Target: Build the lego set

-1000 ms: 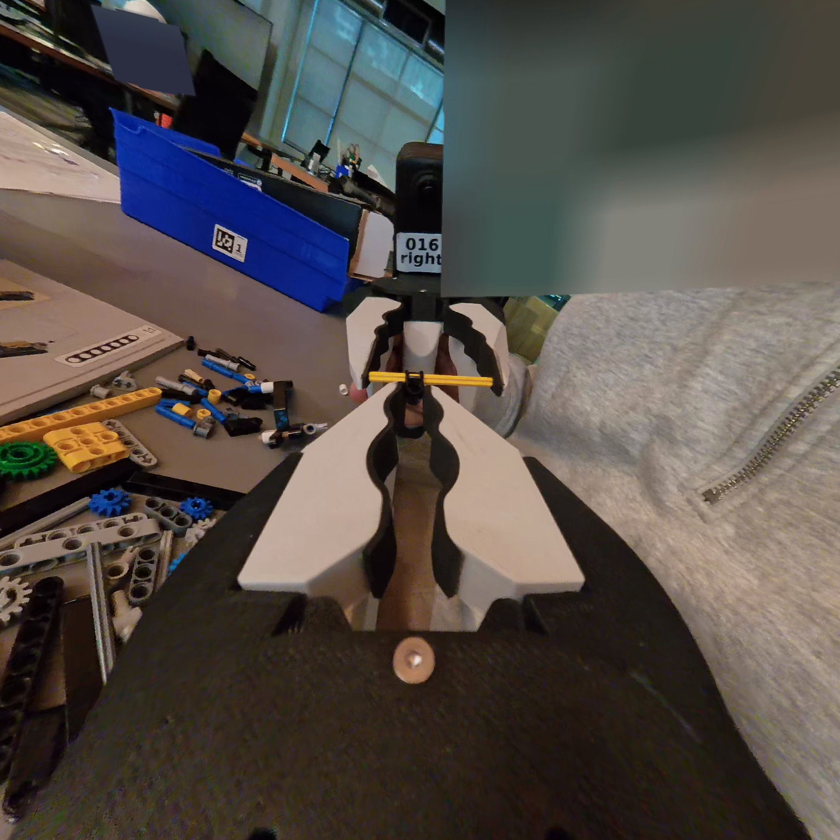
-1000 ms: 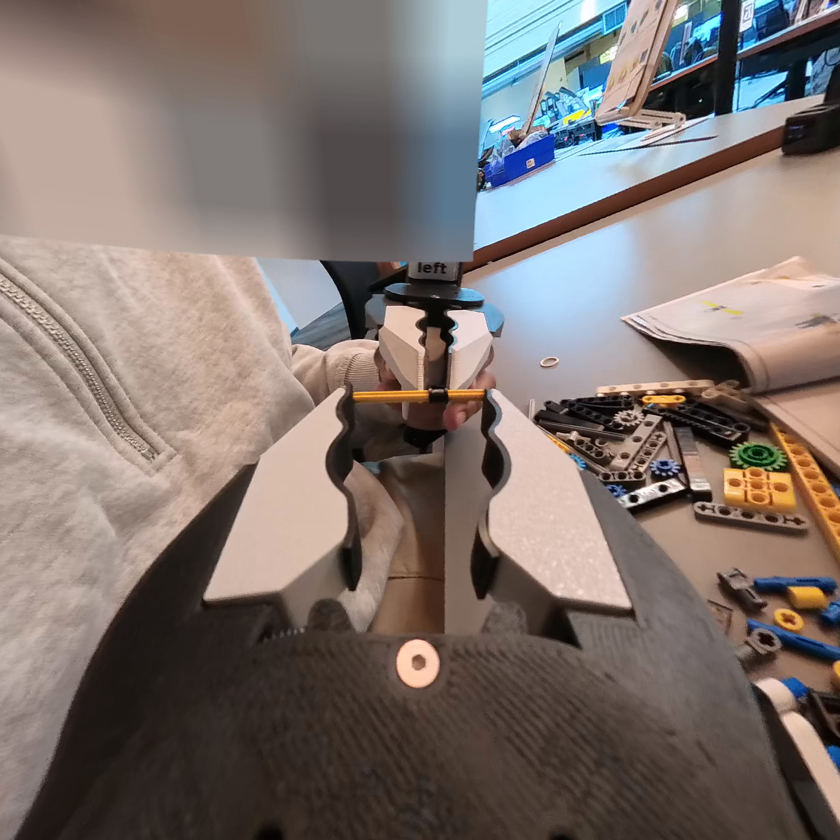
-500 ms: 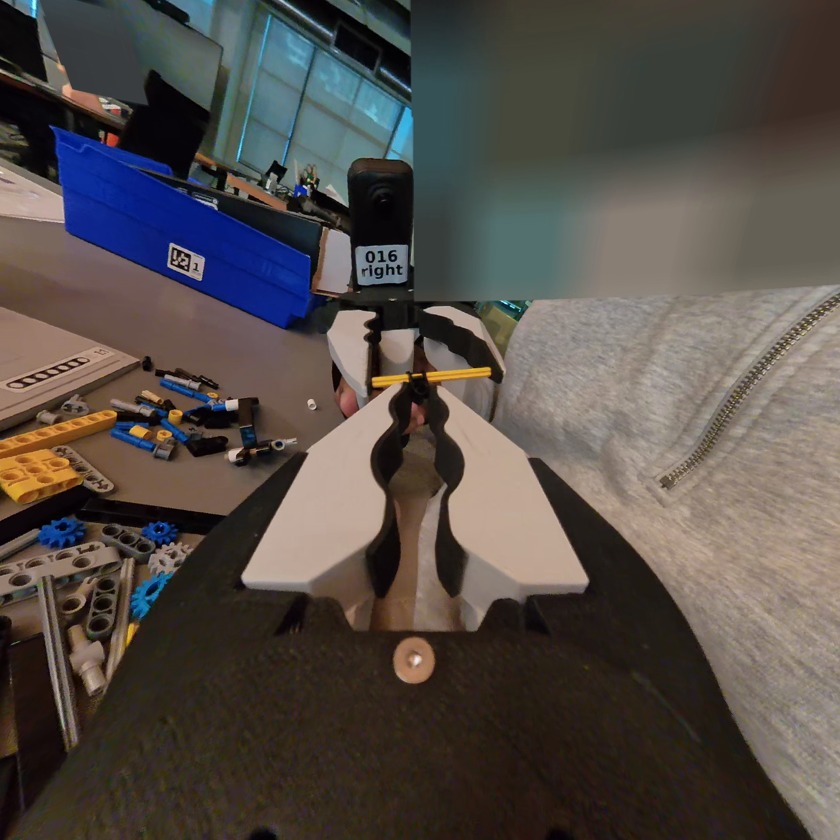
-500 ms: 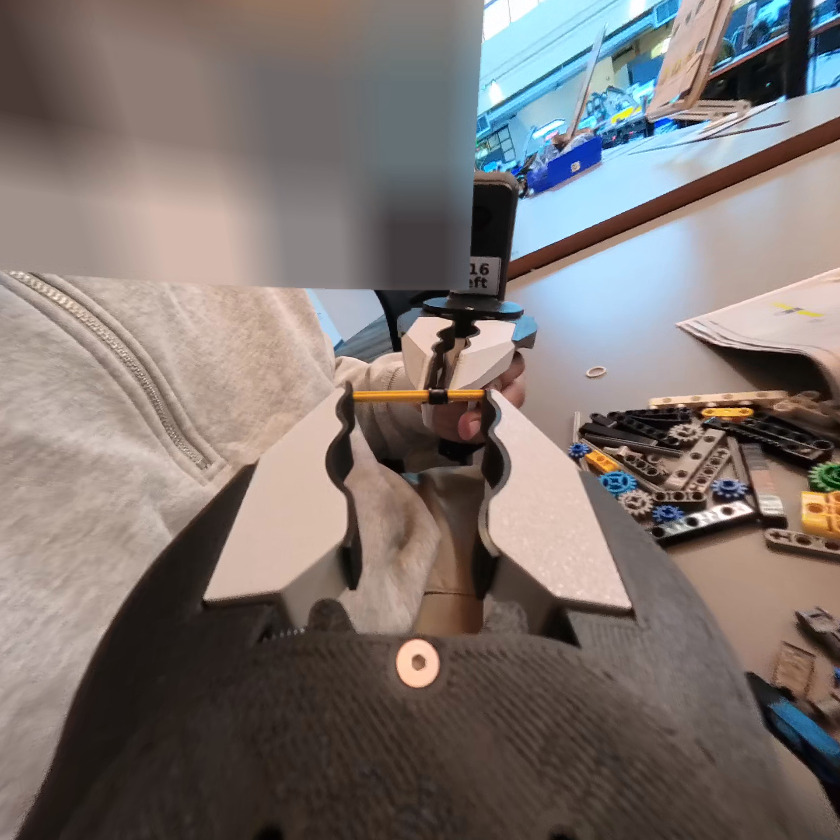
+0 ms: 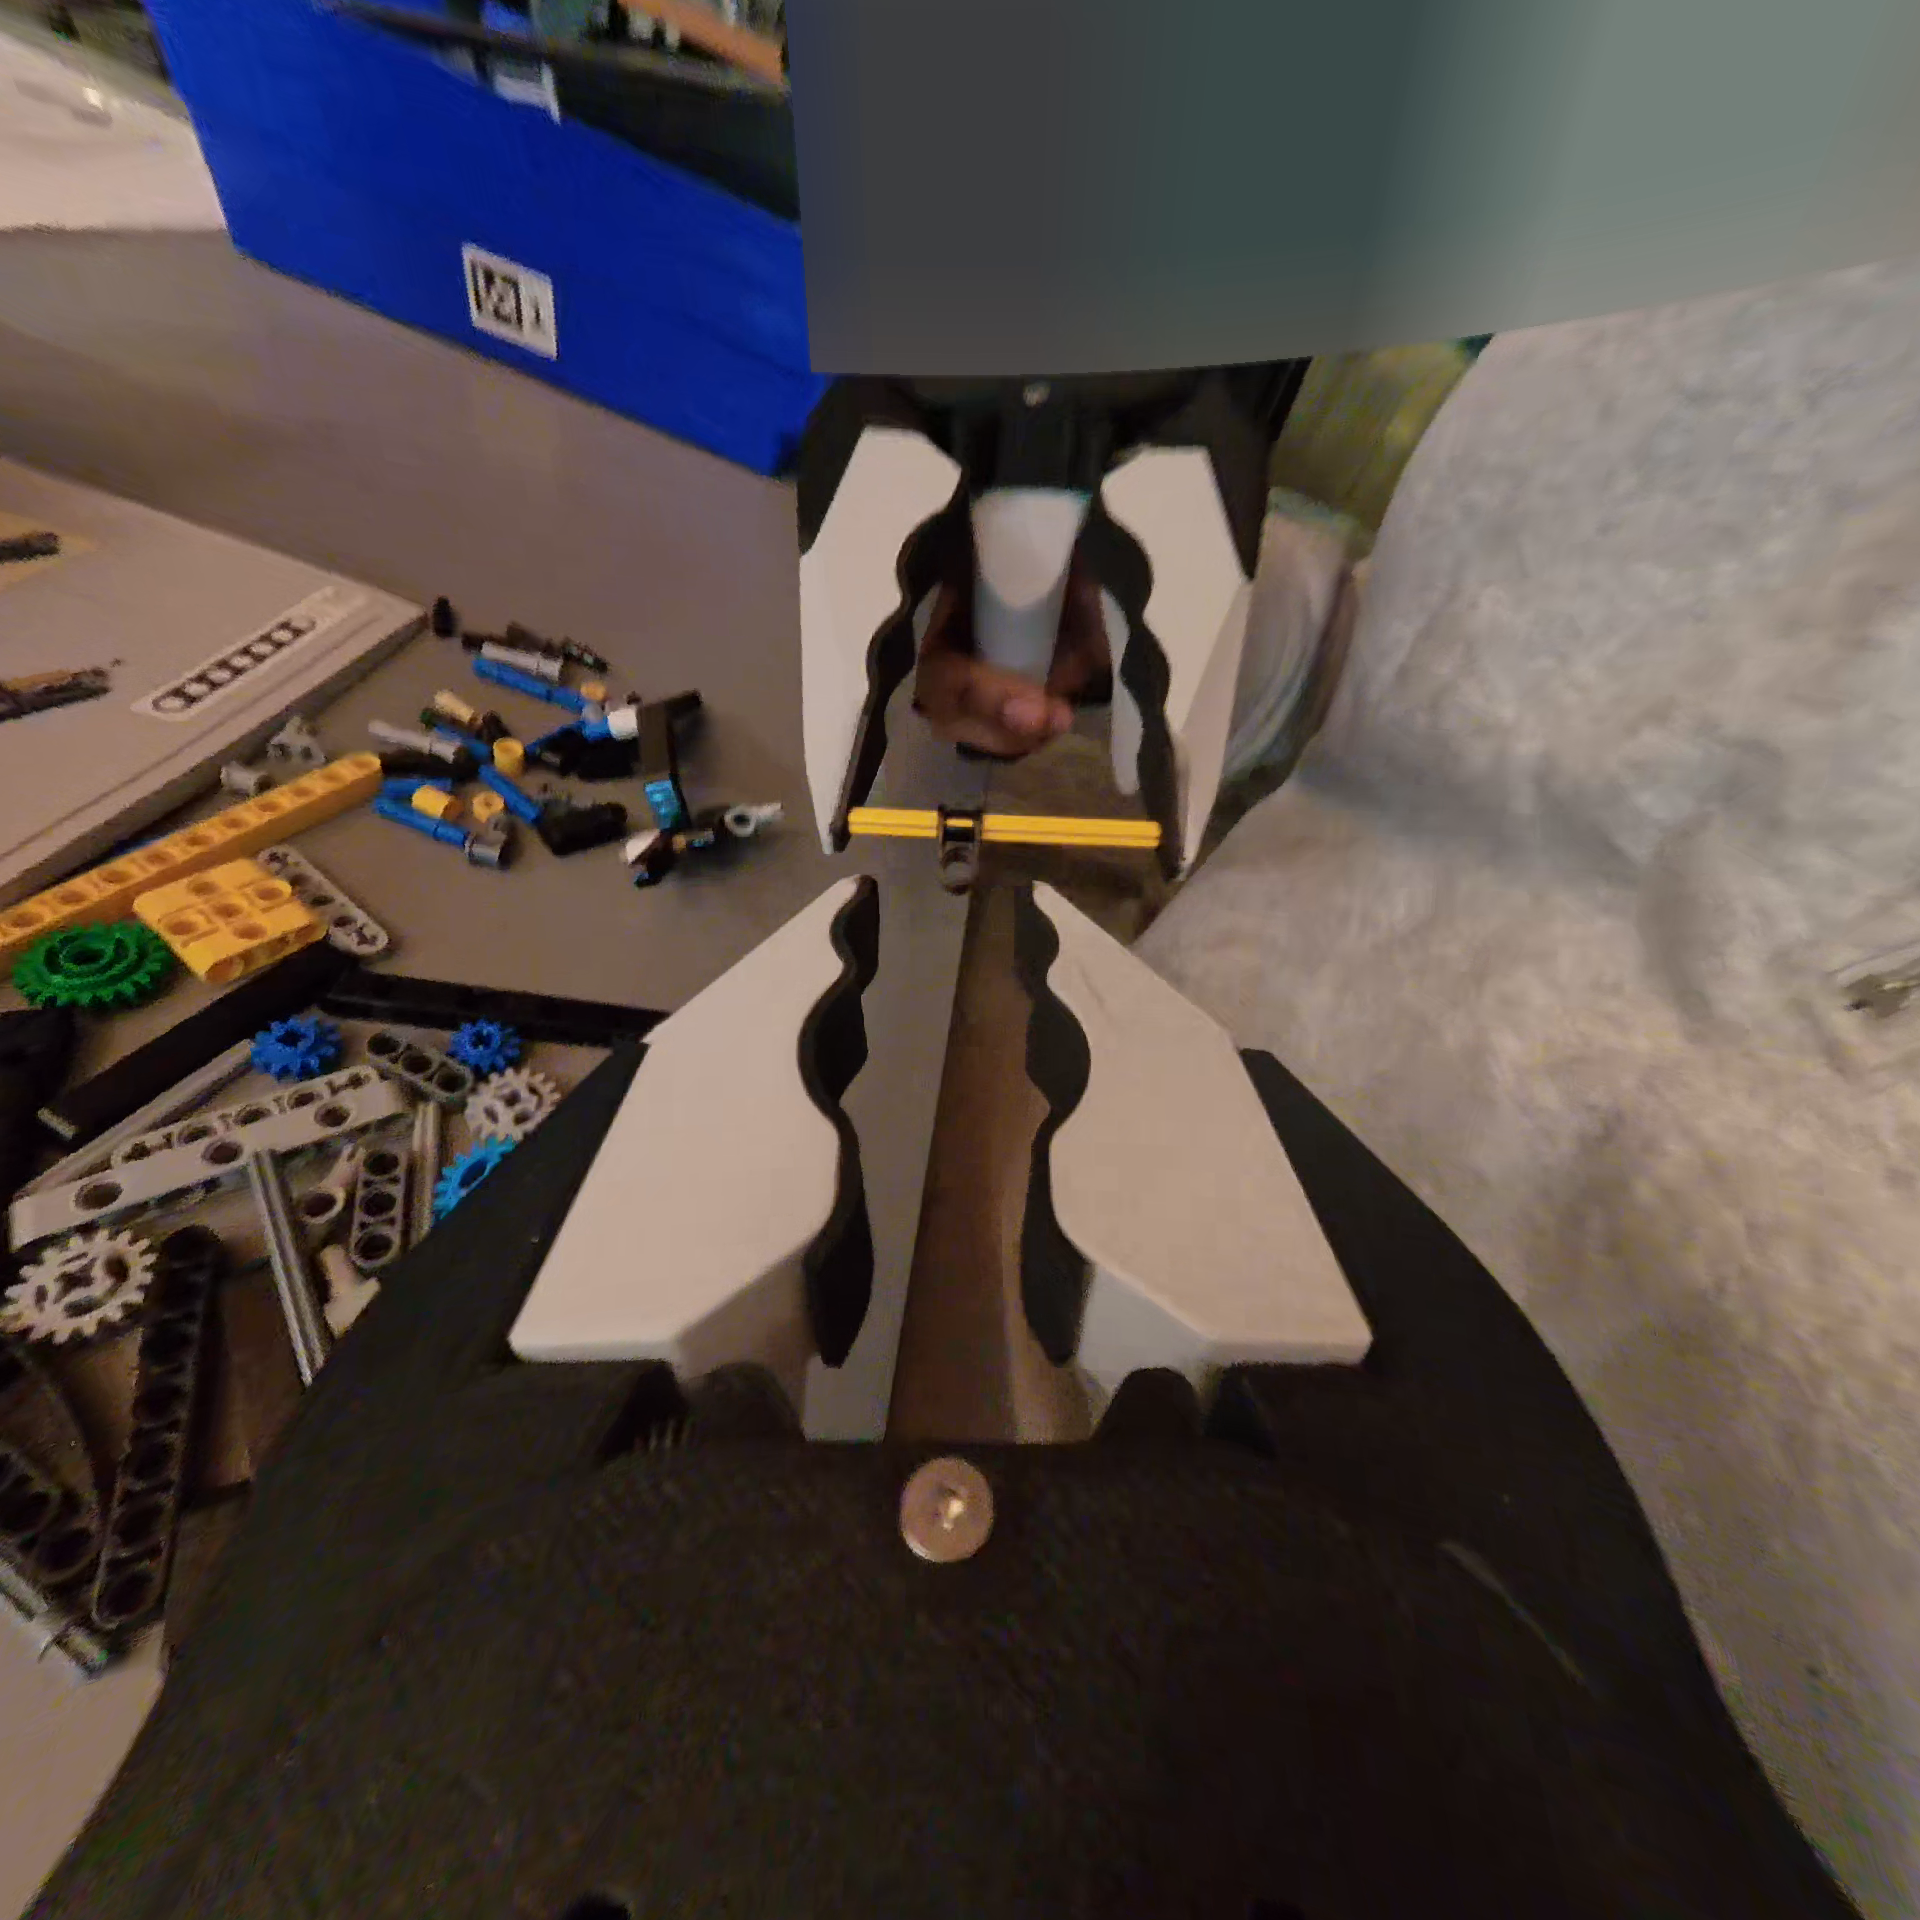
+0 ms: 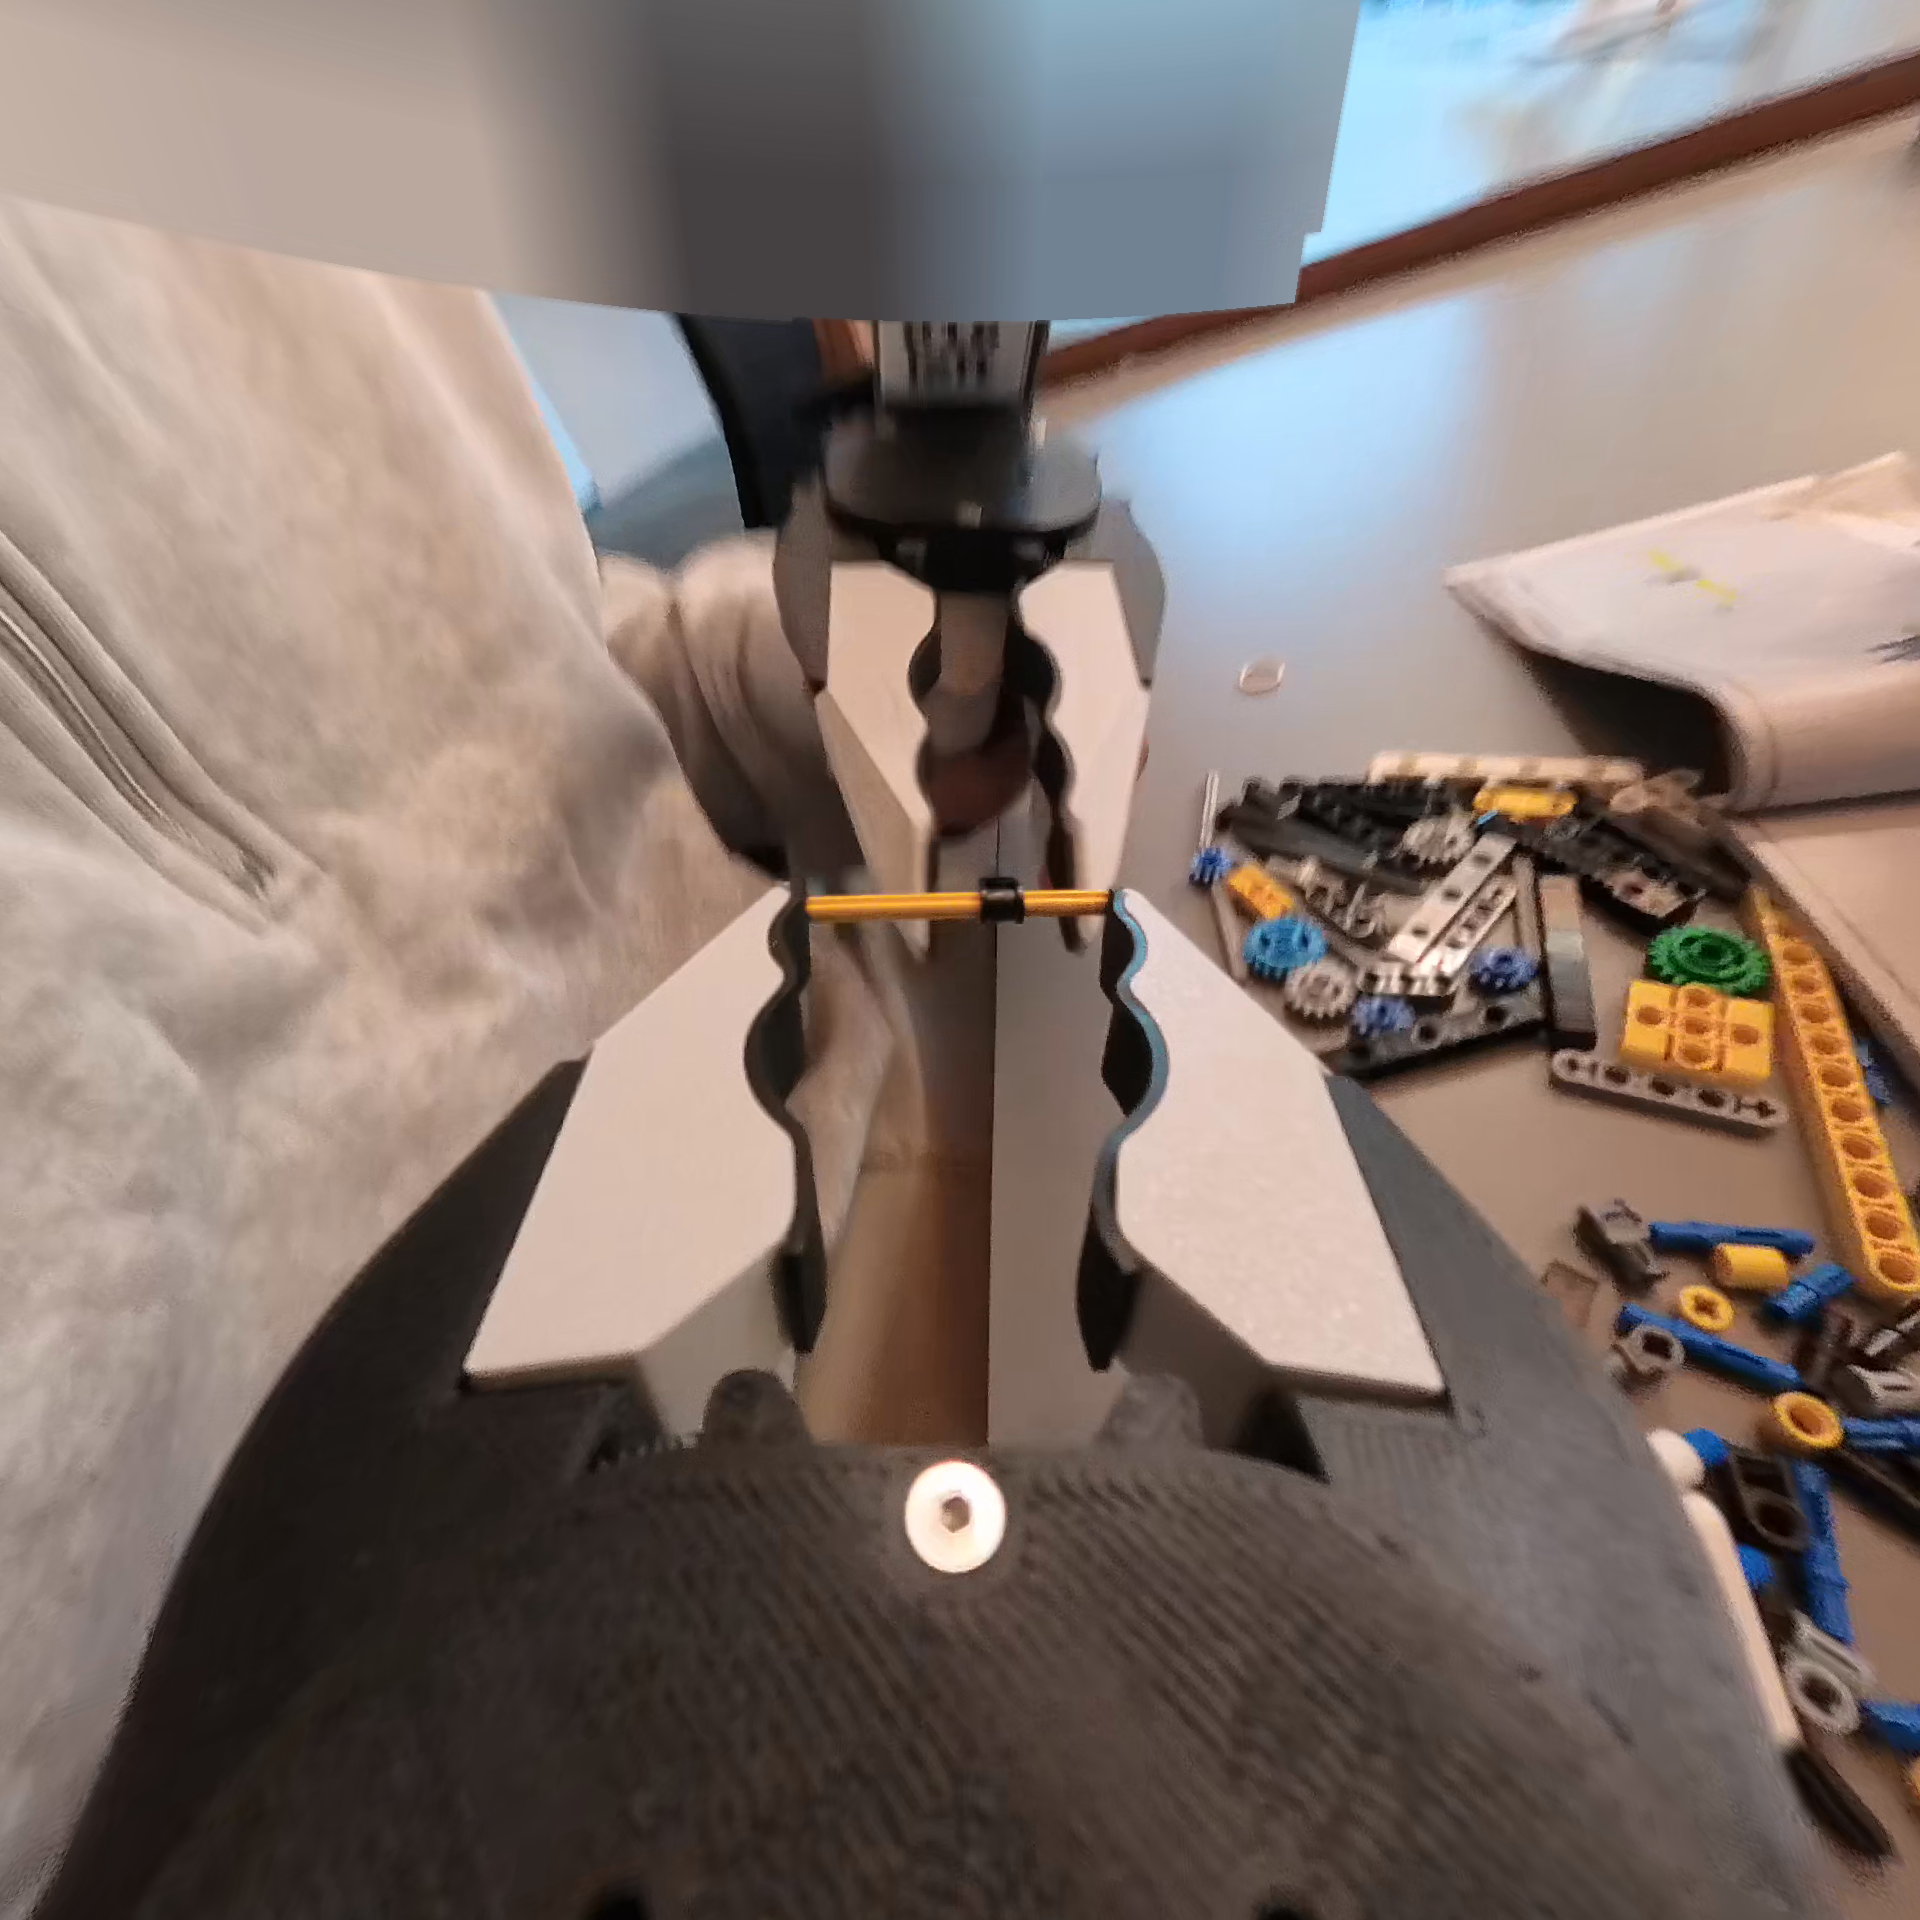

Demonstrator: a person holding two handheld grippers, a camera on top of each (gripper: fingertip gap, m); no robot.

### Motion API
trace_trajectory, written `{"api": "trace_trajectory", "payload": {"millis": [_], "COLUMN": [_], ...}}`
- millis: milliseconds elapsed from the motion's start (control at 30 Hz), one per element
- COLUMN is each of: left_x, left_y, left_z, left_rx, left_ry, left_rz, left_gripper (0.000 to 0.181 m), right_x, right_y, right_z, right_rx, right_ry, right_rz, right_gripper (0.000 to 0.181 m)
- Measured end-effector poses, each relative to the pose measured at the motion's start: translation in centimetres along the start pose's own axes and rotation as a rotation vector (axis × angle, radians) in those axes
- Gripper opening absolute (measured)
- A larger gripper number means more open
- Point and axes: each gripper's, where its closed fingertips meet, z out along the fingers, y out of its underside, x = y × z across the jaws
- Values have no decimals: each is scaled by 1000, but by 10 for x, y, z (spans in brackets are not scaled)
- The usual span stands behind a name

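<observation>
Letting go of the little black piece (image 5: 958, 844), the left gripper (image 5: 954, 904) now has its fingers apart, while the right gripper (image 6: 956, 914) holds the yellow stick (image 6: 956, 905) end to end between its tips. So the piece looks threaded on. Both views are blurry, so I cannot tell how tightly it sits; the other loose pieces (image 6: 1558, 935) lie on the table (image 5: 364, 468).

**Workshop bench set up for model building**

A shared lab or maker workspace: a long grey surface (image 5: 343, 436) carries loose construction-toy beams, gears and pins (image 6: 1558, 966), an open instruction booklet (image 6: 1714, 644) and a blue plastic parts bin (image 5: 468, 197) bearing a square marker tag. A second wood-edged bench (image 6: 1558, 197) runs behind, blurred. A person in a grey zip fleece (image 5: 1610, 831) sits at the surface.
</observation>
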Motion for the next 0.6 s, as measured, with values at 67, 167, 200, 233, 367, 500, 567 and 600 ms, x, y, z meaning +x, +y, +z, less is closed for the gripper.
{"api": "trace_trajectory", "payload": {"millis": [67,167,200,233,367,500,567,600], "left_x": [1,3,3,3,2,1,1,0], "left_y": [10,26,30,33,37,37,37,38], "left_z": [6,13,15,17,17,17,17,17], "left_rx": [-65,-159,-183,-203,-228,-228,-225,-231], "left_ry": [-15,-27,-35,-42,-55,-65,-62,-70], "left_rz": [25,69,82,91,99,108,106,114], "left_gripper": [21,10,7,7,7,4,4,4], "right_x": [0,-1,-4,-4,-2,-2,-2,-2], "right_y": [12,29,30,33,37,35,35,36], "right_z": [3,8,10,10,11,12,12,12], "right_rx": [-88,-194,-201,-219,-247,-228,-217,-218], "right_ry": [15,37,27,25,43,40,32,31], "right_rz": [-39,-88,-87,-85,-103,-119,-117,-119], "right_gripper": [55,56,55,55,55,56,55,56]}}
